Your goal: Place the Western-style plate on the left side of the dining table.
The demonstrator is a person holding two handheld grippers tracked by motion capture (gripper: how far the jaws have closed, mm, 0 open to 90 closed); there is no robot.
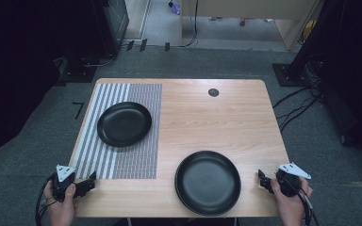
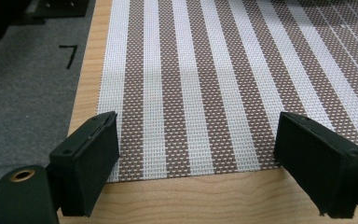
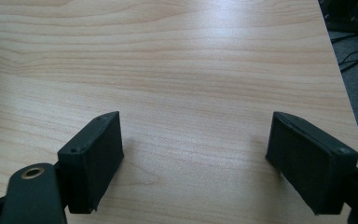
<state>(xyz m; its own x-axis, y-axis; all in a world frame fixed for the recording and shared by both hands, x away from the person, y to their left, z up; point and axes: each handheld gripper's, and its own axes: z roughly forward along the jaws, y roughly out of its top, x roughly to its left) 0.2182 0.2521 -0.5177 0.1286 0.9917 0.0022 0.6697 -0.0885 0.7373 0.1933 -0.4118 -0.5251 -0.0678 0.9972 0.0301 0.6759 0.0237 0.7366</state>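
Plates, two, black and round, are laid on a wooden table (image 1: 245, 117): the near plate (image 1: 208, 182) is set on bare wood by the front edge, between the two grippers, closer to the right one; the far plate (image 1: 124, 124) is set on a striped placemat (image 1: 104, 155) at the left, presumably as a place setting. Left gripper (image 2: 196, 161) is held low over the placemat's near edge, jaws spread wide, nothing held or touched. Right gripper (image 3: 195, 158) is held over bare wood near the table's right edge, jaws likewise wide and empty, well placed for the near plate.
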